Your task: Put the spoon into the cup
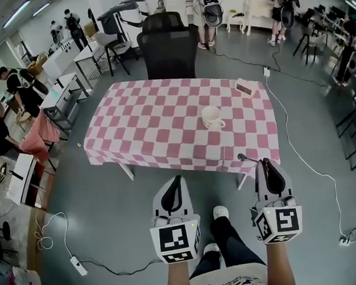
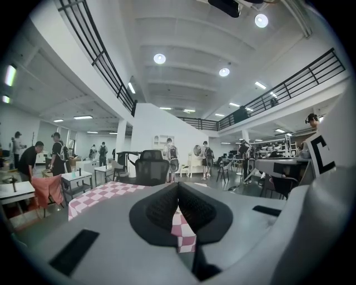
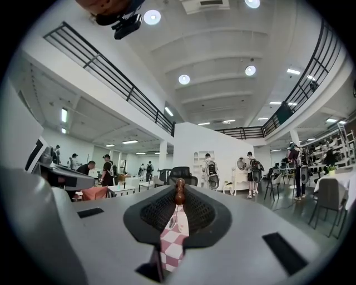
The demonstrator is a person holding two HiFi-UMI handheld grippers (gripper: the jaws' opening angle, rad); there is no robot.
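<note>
A white cup (image 1: pixel 212 116) stands upright on the pink-and-white checked table (image 1: pixel 157 119), right of its middle. Short of the table's near edge, my right gripper (image 1: pixel 262 160) is shut on the spoon (image 1: pixel 244 158), whose dark end sticks out to the left of the tips. In the right gripper view the spoon's brown beaded handle (image 3: pixel 179 192) stands up between the jaws of the right gripper (image 3: pixel 179 196). To the left, my left gripper (image 1: pixel 179 179) also hangs short of the table. Its jaws meet with nothing between them, as the left gripper (image 2: pixel 178 195) shows in its own view.
A black office chair (image 1: pixel 167 46) stands at the table's far side. A small box (image 1: pixel 244 87) lies near the far right corner. A white cable (image 1: pixel 305 158) runs over the floor at the right, a power strip (image 1: pixel 78 265) lies at the left. Desks and people stand around.
</note>
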